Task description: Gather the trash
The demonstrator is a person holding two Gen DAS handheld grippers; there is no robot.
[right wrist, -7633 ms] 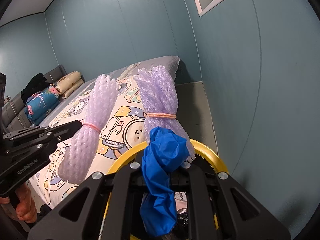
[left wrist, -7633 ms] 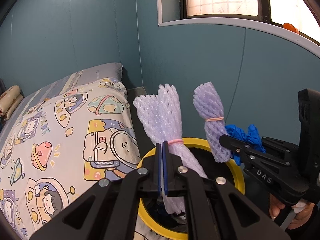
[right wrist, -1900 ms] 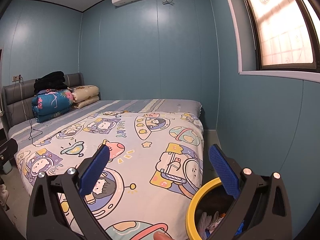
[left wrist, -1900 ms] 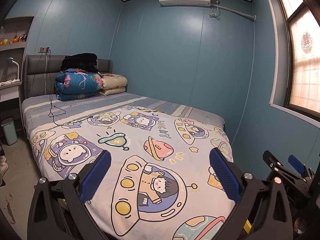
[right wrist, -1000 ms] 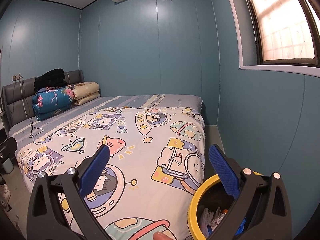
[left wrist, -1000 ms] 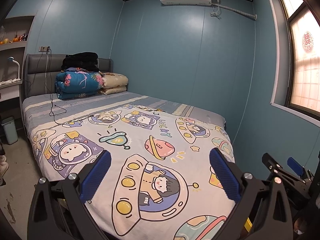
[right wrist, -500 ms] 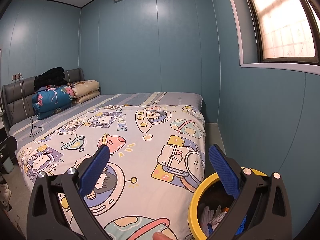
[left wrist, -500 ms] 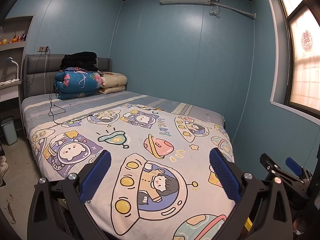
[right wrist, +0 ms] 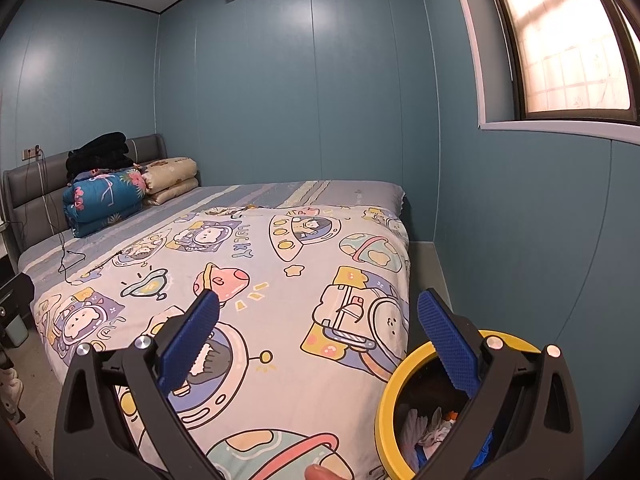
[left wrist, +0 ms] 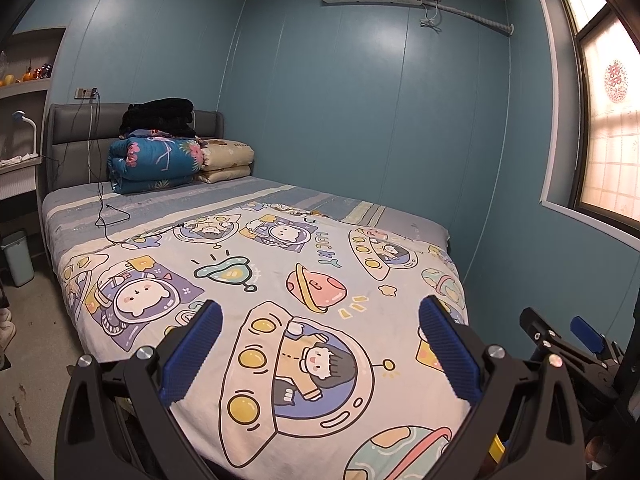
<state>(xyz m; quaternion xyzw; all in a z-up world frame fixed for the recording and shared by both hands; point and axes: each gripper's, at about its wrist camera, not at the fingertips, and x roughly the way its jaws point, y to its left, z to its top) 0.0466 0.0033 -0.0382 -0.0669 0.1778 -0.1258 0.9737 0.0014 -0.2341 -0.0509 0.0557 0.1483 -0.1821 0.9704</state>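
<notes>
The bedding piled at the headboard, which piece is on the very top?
The black blanket is on top. It sits on the blue flowered quilt; the beige folded quilt lies beside that, lower down.

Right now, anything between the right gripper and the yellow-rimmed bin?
Nothing visible. The right gripper is open and empty, and the yellow-rimmed bin sits just below its right finger, beside the bed's foot corner. The bin mouth is uncovered, with trash already inside. No loose trash shows on the bedspread.

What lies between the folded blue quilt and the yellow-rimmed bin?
In the right wrist view, only the cartoon-printed bedcover stretches from the folded blue quilt to the yellow-rimmed bin; no trash shows there.
</notes>
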